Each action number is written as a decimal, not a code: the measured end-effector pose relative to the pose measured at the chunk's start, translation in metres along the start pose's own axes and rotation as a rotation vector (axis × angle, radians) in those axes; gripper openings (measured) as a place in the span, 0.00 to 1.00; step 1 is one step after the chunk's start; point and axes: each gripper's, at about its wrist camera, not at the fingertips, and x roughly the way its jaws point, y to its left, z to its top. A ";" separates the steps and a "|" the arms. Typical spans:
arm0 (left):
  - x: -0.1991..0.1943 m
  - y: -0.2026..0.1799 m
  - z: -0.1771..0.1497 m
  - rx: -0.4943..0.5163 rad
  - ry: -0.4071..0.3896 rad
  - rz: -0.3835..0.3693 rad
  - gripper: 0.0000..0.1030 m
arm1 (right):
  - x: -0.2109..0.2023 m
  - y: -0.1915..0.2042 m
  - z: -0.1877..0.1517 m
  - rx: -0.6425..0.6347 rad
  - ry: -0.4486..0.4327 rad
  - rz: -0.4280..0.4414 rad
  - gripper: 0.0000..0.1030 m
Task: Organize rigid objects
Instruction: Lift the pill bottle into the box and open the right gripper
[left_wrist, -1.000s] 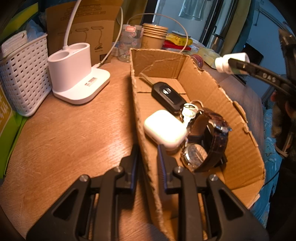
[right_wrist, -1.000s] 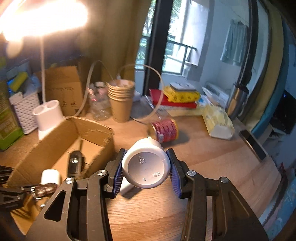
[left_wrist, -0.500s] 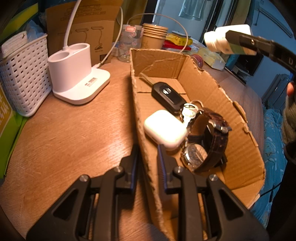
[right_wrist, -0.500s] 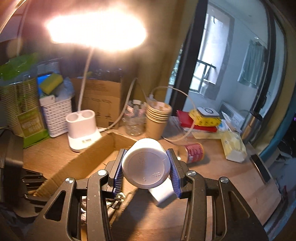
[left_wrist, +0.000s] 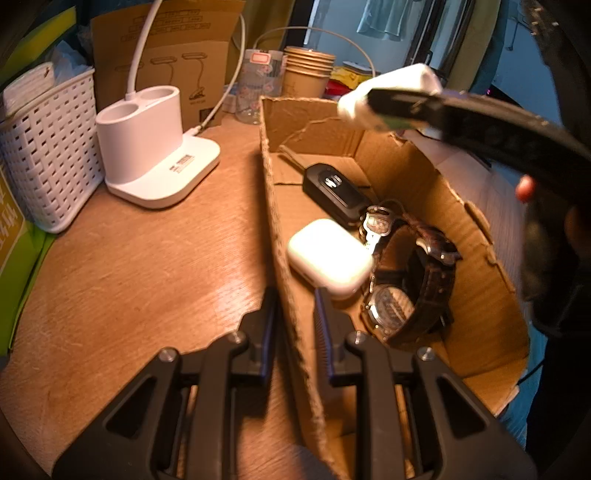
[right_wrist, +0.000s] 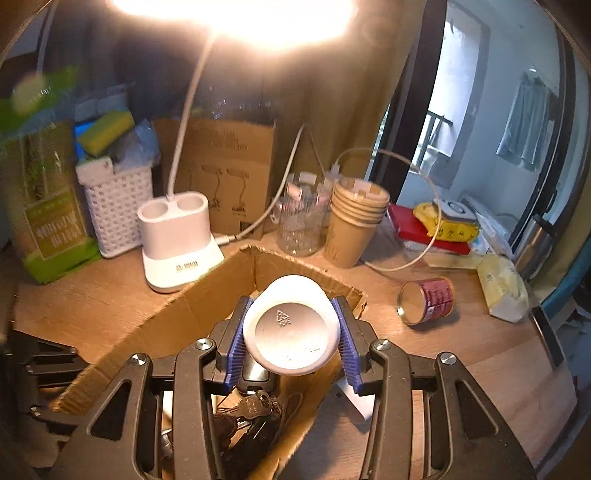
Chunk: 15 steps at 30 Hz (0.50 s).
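An open cardboard box (left_wrist: 417, 177) lies on the wooden table. It holds a black key fob (left_wrist: 332, 184), a white earbud case (left_wrist: 328, 254), keys (left_wrist: 376, 221) and a brown-strapped watch (left_wrist: 410, 295). My left gripper (left_wrist: 293, 325) is shut on the box's near left wall, one finger inside and one outside. My right gripper (right_wrist: 291, 328) is shut on a white plastic bottle (right_wrist: 291, 325), bottom towards the camera, and hangs over the box (right_wrist: 207, 291). The left wrist view shows that bottle (left_wrist: 391, 88) above the box's far right corner.
A white lamp base (left_wrist: 155, 147) and a white basket (left_wrist: 44, 147) stand left of the box. Behind it are stacked paper cups (right_wrist: 354, 221) and a clear jar (right_wrist: 299, 221). A red can (right_wrist: 424, 299) lies on its side at the right, with a yellow packet (right_wrist: 502, 288) beyond.
My right gripper has carried the white bottle leftward from beside the box to above it. The left gripper and the box have kept still.
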 end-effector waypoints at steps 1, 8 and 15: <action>0.000 0.000 0.000 0.001 -0.001 0.000 0.21 | 0.005 0.001 -0.002 -0.006 0.009 -0.003 0.44; 0.000 0.001 0.001 0.000 0.000 0.000 0.21 | 0.033 0.005 -0.013 -0.037 0.063 -0.042 0.44; 0.000 0.000 0.001 0.001 -0.001 0.001 0.21 | 0.040 0.009 -0.017 -0.078 0.076 -0.116 0.44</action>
